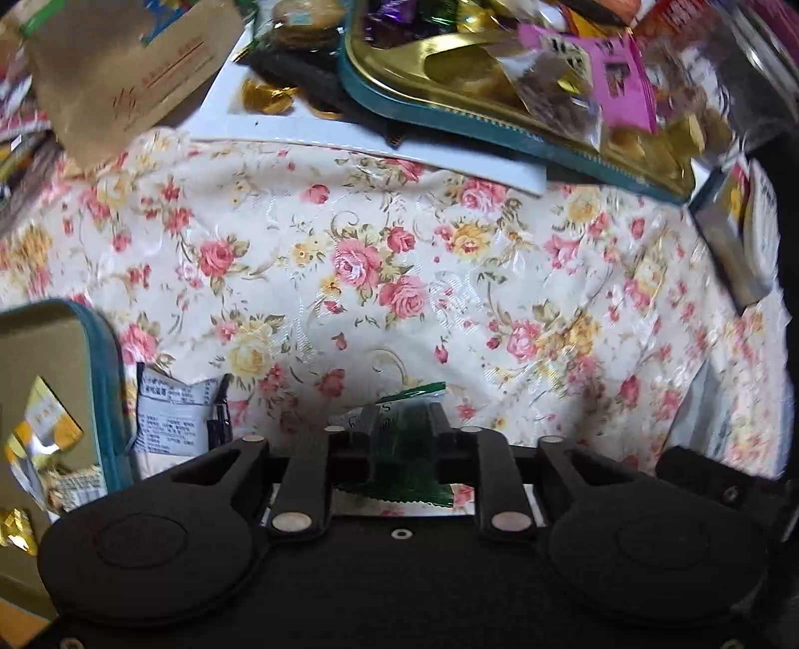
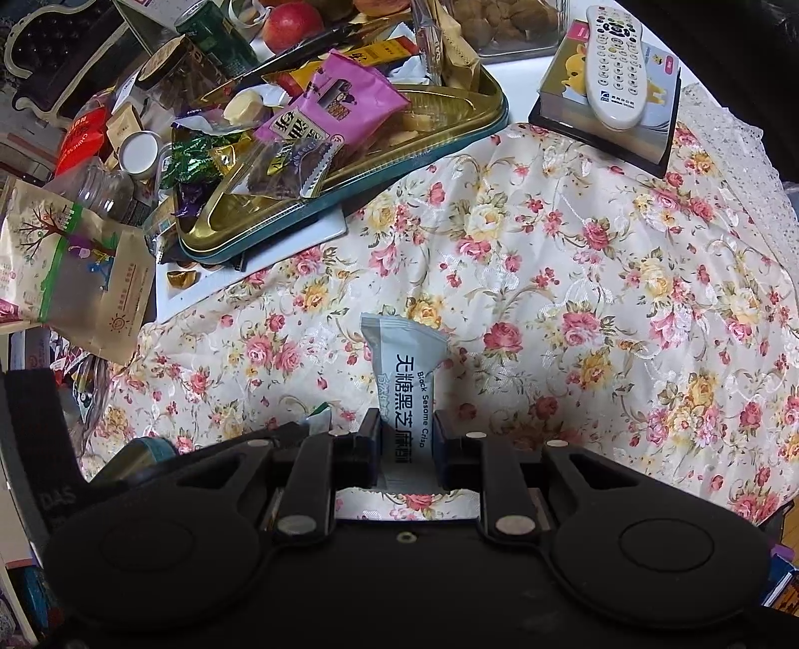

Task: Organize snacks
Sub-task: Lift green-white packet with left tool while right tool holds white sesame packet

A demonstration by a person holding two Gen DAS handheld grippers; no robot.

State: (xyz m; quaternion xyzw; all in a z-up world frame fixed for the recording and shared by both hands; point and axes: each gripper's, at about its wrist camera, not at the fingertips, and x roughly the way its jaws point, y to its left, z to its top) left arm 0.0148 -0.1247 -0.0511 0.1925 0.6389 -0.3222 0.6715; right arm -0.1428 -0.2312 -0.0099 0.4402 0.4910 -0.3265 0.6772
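Observation:
In the left wrist view, my left gripper [image 1: 404, 419] points down at the flowered tablecloth [image 1: 399, 259]. A dark green snack packet [image 1: 407, 459] fills the gap between its fingers, gripped there. A teal-rimmed tin [image 1: 102, 359] with several wrapped snacks inside sits at the lower left, and a white packet [image 1: 170, 424] lies beside it. In the right wrist view, my right gripper [image 2: 405, 424] is shut on a grey-blue sesame crisp packet [image 2: 404, 359], which sticks out forward over the cloth. A golden tin tray [image 2: 449, 135] piled with snacks stands at the back.
The golden tray [image 1: 449, 75] holds a pink packet [image 2: 344, 110] and foil candies. A brown paper bag [image 2: 100, 279], jars and an apple [image 2: 292, 22] crowd the back left. A remote control [image 2: 619, 65] lies on a box [image 2: 599, 125] at the back right.

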